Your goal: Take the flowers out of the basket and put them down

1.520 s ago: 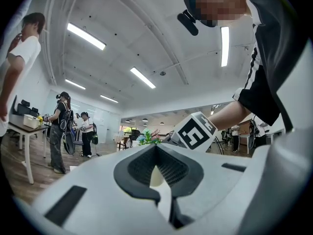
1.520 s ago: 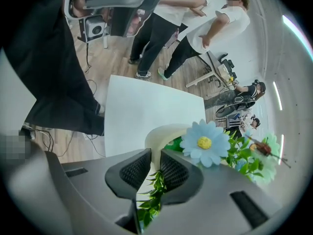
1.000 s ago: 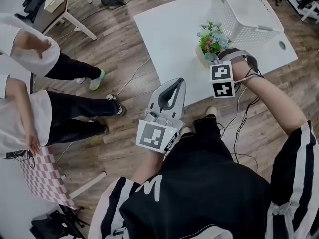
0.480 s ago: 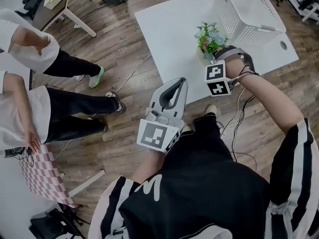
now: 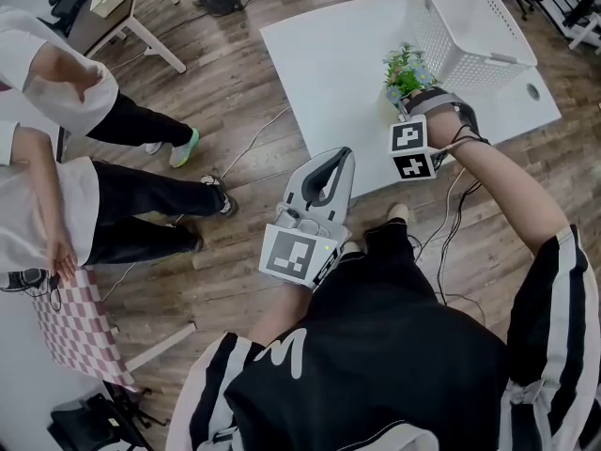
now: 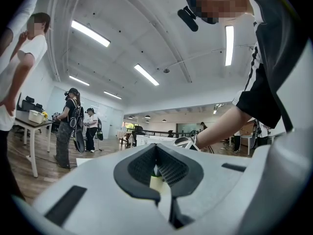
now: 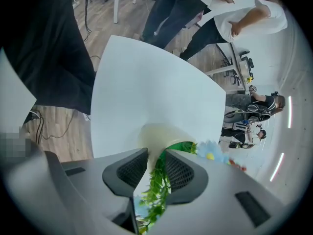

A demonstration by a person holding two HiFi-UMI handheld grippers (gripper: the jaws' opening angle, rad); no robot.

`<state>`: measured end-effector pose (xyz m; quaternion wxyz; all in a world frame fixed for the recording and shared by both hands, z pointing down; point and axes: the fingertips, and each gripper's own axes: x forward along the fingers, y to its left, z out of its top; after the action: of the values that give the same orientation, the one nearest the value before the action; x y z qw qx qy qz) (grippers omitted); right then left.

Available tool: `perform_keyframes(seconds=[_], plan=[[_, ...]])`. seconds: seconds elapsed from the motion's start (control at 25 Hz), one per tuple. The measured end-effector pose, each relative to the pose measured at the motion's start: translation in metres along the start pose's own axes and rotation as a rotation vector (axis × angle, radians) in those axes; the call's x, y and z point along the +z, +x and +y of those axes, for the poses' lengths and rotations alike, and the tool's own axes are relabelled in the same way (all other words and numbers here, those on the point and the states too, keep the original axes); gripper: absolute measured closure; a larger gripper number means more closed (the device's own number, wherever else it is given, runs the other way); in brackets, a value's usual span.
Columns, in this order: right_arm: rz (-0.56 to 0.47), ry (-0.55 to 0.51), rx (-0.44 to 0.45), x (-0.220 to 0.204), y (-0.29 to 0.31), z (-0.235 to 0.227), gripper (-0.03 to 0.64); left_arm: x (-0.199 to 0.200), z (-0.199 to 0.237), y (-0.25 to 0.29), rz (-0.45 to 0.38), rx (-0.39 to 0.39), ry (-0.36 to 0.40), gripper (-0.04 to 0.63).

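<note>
A small pot of blue and white flowers stands on the white table, just left of the white basket. My right gripper points down at it from the near side. In the right gripper view its jaws have just been opening and stand apart around green foliage, with the cream pot beyond the tips. My left gripper hangs off the table's near edge, level and shut on nothing.
Two people stand on the wooden floor at the left, one by a checkered cloth. Cables lie on the floor beside the table. A cable hole sits near the table's right corner.
The right gripper's jaws have drawn apart. The flowers and the right gripper now sit slightly closer to the basket, and the pot's base is hidden behind the gripper. The left gripper has not moved.
</note>
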<state>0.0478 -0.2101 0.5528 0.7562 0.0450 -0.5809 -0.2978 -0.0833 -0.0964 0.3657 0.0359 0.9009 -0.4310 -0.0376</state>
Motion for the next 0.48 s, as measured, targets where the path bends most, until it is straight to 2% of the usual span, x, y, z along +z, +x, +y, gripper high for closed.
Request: perform_keyframes(seconds=[0.16,0.28,0.32,0.4,0.48], plan=[[-0.022,-0.003,-0.113,0.005,-0.014,-0.018,0.500,-0.001,-0.001,-0.003,0.020,-0.007,0.006,0.592],[-0.078,0.061,-0.221,0.007,-0.031,-0.037,0.500,0.008,-0.001,-0.001,-0.024,-0.009,0.004,0.592],[-0.108,0.102,-0.265,0.008,-0.039,-0.043,0.500,0.010,0.000,-0.001,-0.039,-0.008,0.000,0.592],[-0.189,0.214,-0.356,0.010,-0.061,-0.055,0.575,0.012,0.000,-0.001,-0.044,-0.012,-0.002,0.592],[-0.278,0.365,-0.433,0.010,-0.089,-0.064,0.577,0.010,0.001,-0.001,-0.022,-0.026,0.009,0.592]])
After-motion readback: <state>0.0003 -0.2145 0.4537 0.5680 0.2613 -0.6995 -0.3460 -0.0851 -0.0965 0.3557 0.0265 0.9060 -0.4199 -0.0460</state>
